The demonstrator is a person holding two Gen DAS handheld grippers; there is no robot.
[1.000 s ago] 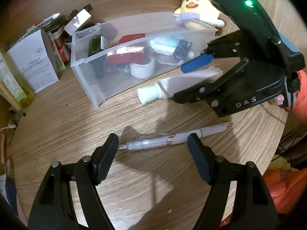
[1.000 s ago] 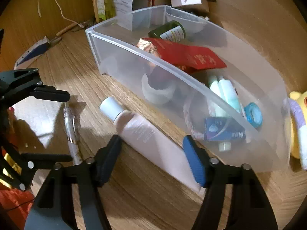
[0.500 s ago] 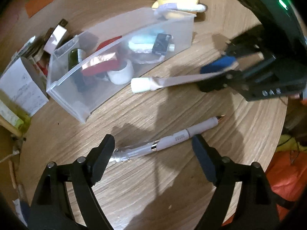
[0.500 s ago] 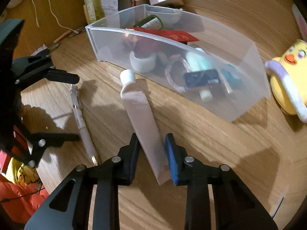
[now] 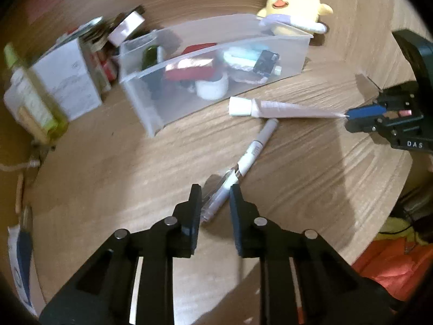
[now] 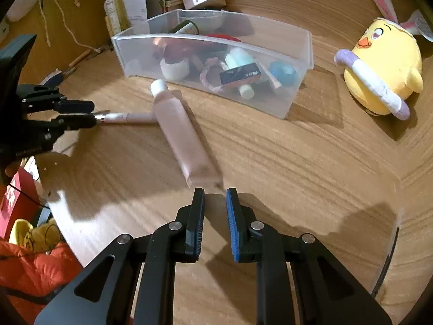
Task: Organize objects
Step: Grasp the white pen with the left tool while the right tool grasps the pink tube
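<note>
A clear plastic bin (image 5: 284, 62) (image 6: 295, 86) holds several small toiletries. A pink tube with a white cap (image 5: 281, 107) (image 6: 184, 138) lies on the wooden table in front of it. My right gripper (image 6: 215, 205) (image 5: 349, 117) is nearly shut at the tube's flat tail end; whether it still grips the tube is unclear. My left gripper (image 5: 215, 197) (image 6: 93, 115) is shut on the clear end of a grey pen (image 5: 249, 157) (image 6: 127, 117), whose tip points toward the tube.
A yellow chick plush (image 5: 292, 8) (image 6: 384, 70) sits behind the bin's right end. Boxes and bottles (image 5: 62, 86) (image 6: 140, 8) crowd the bin's left end. The round table's edge (image 5: 400, 178) runs close on the right, with orange cloth (image 5: 392, 265) below it.
My left gripper closed onto the pen, which swung to point toward the tube. My right gripper drew back along the tube to its tail end.
</note>
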